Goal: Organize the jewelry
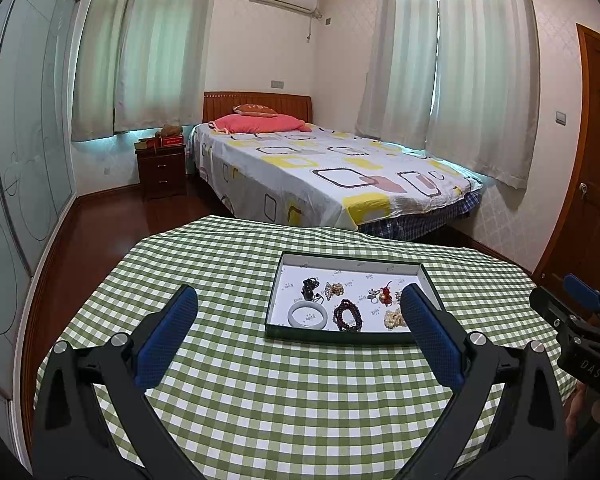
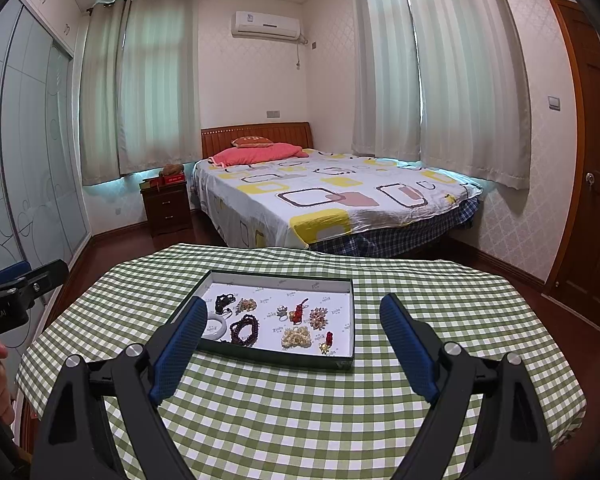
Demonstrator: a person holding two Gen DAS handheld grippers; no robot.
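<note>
Green-checked cloth [image 1: 260, 400] covers the table under both of my grippers, and the tray [image 2: 342, 364] sits on it ahead of me, a shallow dark-rimmed box with a white lining. My left gripper [image 1: 298, 300] hangs above the cloth on the near side of the tray with its blue fingers [image 1: 168, 336] spread wide and nothing between them; its right finger overlaps the tray's near right corner in the left wrist view. My right gripper [image 2: 292, 310] is likewise spread wide and empty, near the tray's front edge, its left finger covering the tray's near left corner. All the jewelry lies inside the tray: a pale bangle [image 1: 307, 315] at the near left, a dark red bead bracelet [image 1: 347, 315] just beside it, a black piece [image 1: 310, 286] behind the bangle, a small pale beaded cluster [image 1: 334, 290] next to that, a red charm [image 2: 298, 312] toward the middle, a cream bead bracelet [image 2: 296, 338] at the near edge, and a small gold-and-red trinket [image 2: 326, 343] to its right. Beyond the tray stands a bed [image 2: 340, 200].
</note>
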